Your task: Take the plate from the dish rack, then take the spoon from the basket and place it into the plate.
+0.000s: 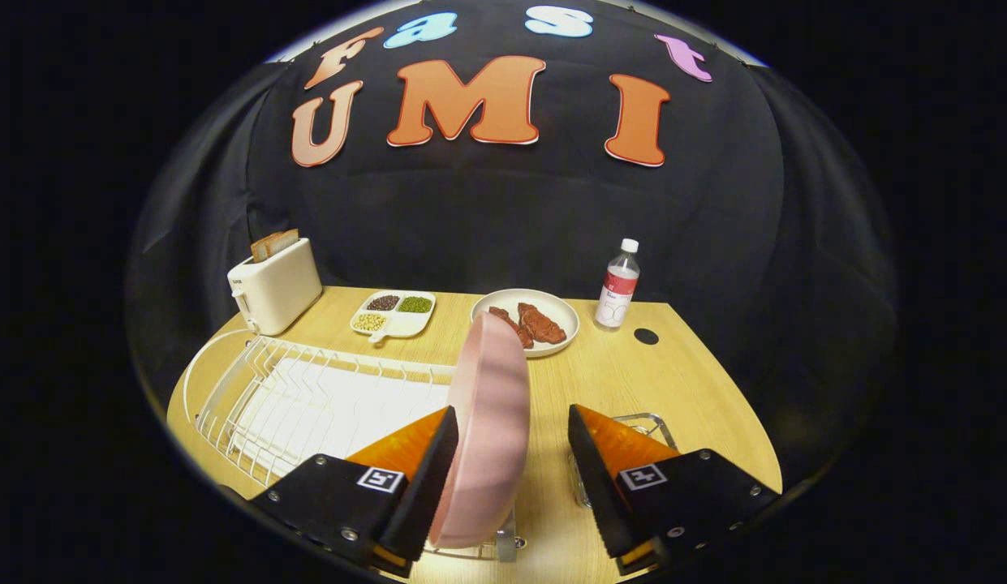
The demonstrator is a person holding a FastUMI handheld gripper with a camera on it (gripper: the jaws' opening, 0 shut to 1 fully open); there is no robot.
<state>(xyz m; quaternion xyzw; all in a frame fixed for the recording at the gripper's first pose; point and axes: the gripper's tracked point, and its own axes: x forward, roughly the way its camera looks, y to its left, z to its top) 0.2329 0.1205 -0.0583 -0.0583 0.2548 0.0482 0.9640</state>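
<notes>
With the hand-held gripper (511, 454) gaping around the upright pink plate (488, 430), only one finger touching, the plate is risking toppling off the dish rack (308, 397).

The plate (488, 430) stands on edge between the gripper (511, 434) fingers, against the left one, apart from the right. The dish rack (308, 397) lies left, the basket (645, 423) right. Beyond: toaster (274, 285), divided dish (393, 313), meat plate (526, 322), bottle (617, 285).

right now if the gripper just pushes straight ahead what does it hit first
The pink plate standing on edge between its open fingers, resting against one. Beyond it lies the white plate of meat, though depth is hard to judge.
</notes>
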